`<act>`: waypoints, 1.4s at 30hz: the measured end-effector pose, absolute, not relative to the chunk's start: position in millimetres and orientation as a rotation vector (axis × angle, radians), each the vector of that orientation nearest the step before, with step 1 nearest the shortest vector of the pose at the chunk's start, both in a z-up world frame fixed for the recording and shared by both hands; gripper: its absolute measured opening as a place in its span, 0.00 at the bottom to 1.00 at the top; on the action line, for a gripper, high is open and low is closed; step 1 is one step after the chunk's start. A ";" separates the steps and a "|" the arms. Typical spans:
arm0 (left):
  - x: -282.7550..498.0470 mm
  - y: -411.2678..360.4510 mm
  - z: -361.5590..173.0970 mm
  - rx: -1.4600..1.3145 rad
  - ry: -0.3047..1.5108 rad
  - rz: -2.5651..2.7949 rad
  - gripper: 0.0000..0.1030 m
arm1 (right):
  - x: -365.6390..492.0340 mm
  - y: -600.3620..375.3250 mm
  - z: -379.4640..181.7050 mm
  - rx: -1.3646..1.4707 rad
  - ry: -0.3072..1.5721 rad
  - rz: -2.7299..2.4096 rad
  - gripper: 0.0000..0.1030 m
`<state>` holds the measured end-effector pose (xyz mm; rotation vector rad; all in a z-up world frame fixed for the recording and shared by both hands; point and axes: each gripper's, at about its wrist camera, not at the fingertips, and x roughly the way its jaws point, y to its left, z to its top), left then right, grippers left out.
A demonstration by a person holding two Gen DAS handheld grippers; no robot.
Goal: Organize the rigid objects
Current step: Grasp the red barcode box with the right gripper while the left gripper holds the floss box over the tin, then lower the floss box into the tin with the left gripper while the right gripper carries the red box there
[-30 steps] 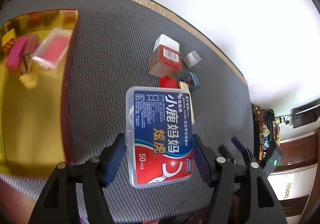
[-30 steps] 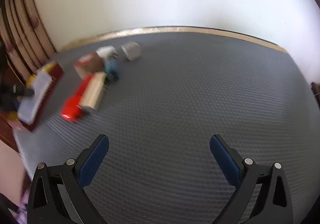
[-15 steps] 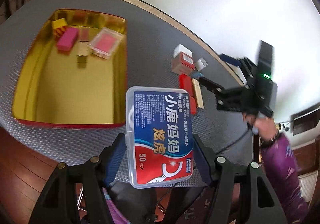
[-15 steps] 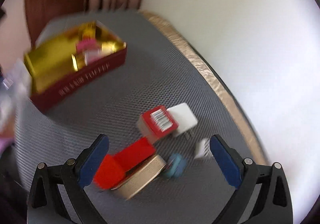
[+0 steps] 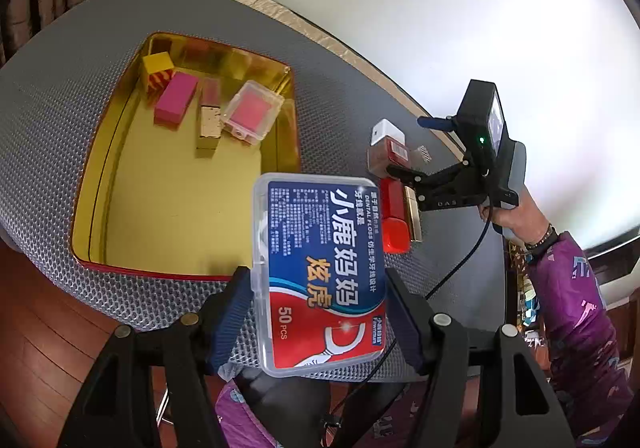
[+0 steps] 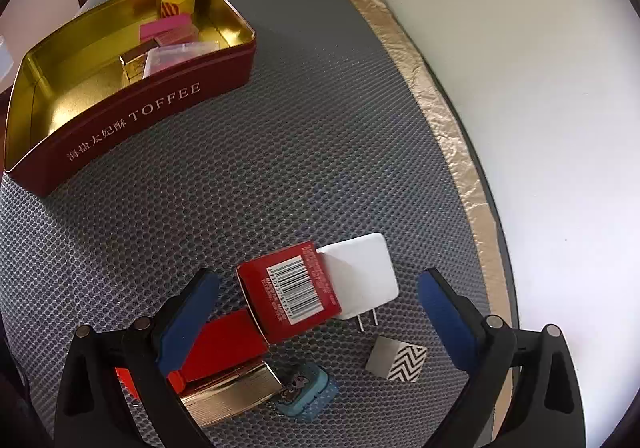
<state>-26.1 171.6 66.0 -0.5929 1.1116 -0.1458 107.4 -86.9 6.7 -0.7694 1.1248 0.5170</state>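
Between the left gripper's [image 5: 320,318] clamped pads the dental floss box [image 5: 320,272] is held above the toffee tin's [image 5: 298,152] near edge, probably best lowered flat before release, while the right gripper [image 6: 318,314] is spread wide over the red carton [image 6: 290,298].

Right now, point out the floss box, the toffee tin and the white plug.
floss box [image 5: 324,268], left wrist view, middle of its label
toffee tin [image 6: 132,116], right wrist view, red side wall
white plug [image 6: 360,272], right wrist view, flat top face
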 end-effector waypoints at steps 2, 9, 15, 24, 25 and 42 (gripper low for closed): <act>-25.4 175.2 64.5 -0.600 1.113 -0.142 0.65 | 107.9 -86.5 3.5 -0.769 1.142 0.525 0.95; -29.1 182.0 65.3 -0.618 1.118 -0.122 0.65 | 113.1 -85.1 -12.2 -0.758 1.234 0.504 0.47; -32.5 189.3 70.0 -0.622 1.101 -0.088 0.65 | 104.6 -83.8 20.1 -0.674 1.151 0.481 0.47; -14.5 222.3 76.5 -0.542 1.059 0.015 0.65 | 47.7 -89.5 85.4 -0.299 0.954 0.478 0.47; -7.9 225.9 72.9 -0.528 1.069 0.029 0.65 | 41.0 -90.4 87.2 -0.260 0.944 0.478 0.47; 60.5 252.5 15.1 -0.335 1.151 0.066 0.65 | -23.3 -83.0 96.0 -0.056 0.928 0.499 0.47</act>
